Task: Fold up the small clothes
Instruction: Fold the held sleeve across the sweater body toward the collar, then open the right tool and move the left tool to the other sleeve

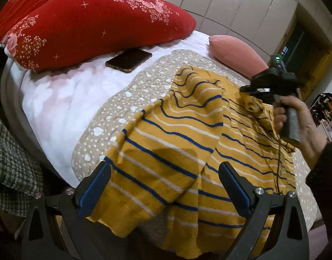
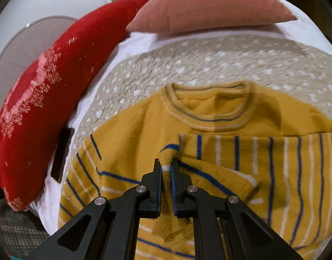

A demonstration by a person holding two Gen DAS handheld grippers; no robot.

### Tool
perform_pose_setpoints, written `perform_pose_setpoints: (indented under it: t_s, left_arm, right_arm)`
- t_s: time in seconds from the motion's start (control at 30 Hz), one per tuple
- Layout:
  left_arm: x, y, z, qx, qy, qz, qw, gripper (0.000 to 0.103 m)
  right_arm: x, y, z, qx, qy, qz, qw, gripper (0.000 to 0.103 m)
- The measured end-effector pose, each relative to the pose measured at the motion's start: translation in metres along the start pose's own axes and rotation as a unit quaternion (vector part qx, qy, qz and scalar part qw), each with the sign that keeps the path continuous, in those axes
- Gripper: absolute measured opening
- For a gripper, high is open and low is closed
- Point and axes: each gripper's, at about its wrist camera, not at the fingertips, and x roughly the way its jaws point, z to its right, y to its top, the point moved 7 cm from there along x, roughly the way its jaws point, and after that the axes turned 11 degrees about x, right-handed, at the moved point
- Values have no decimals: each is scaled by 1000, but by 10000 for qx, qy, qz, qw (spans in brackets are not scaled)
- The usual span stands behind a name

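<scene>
Sweater: a small mustard-yellow sweater (image 2: 131, 130) with blue and white stripes lies on the dotted beige quilt (image 2: 209, 65) in front of me, round neckline toward the pillows. One sleeve is folded across the chest, its stripes running upright in my right view.

My right gripper (image 2: 166, 166): jaws pinched nearly together on a bunched fold of the sweater's knit; the cloth rises between the two pads and hangs out below them. From my left camera I see this gripper (image 1: 250, 88) over the far side of the sweater, my hand (image 1: 295, 119) wrapped around its handle, a thin cord trailing down over the fabric.

My left gripper (image 1: 166, 184): jaws spread wide, blue pads well apart, hanging over the near hem and lower sleeve of the sweater. Nothing is clamped; the cloth lies under the gap.

Quilt: spread over a white blanket (image 1: 57, 104) on the bed.

Pillows: a long red floral one (image 1: 90, 21) at the head, a pink one (image 1: 237, 54) beside it.

Phone: a dark phone (image 1: 129, 60) lies on the white blanket, just beside the red pillow, apart from the sweater.

Blur: my right view is smeared, so fine detail is unclear.
</scene>
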Motion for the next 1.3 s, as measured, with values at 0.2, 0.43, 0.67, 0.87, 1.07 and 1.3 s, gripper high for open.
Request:
perform_pose_setpoints:
  t_s: [0.2,0.43,0.67,0.87,1.07,1.3]
  left_arm:
    - [5,0,-7,-75,0,-24,10000,99]
    - [8,-2,-10,-129,10,-74,9999,99]
    - [2,-4,-19,-242,77,-28,9997,99]
    - [-8,-2,-41,-473,244,82,9985,99]
    - [-10,6,-83,-661,613,252,9956,99]
    - [20,10,-101,-645,283,-17,9975,99]
  right_arm:
    - [24,-3,-12,-9,14,-87,10000,9]
    - [35,3,-27,95,282,-168,9994,9]
    - [44,3,-44,352,748,-431,9956,48]
    - [8,-1,-59,189,1099,-135,9937,55]
    - [-37,-31,-56,-28,1139,-52,9935,59]
    - [-75,-98,-24,-310,1285,-173,9911,60]
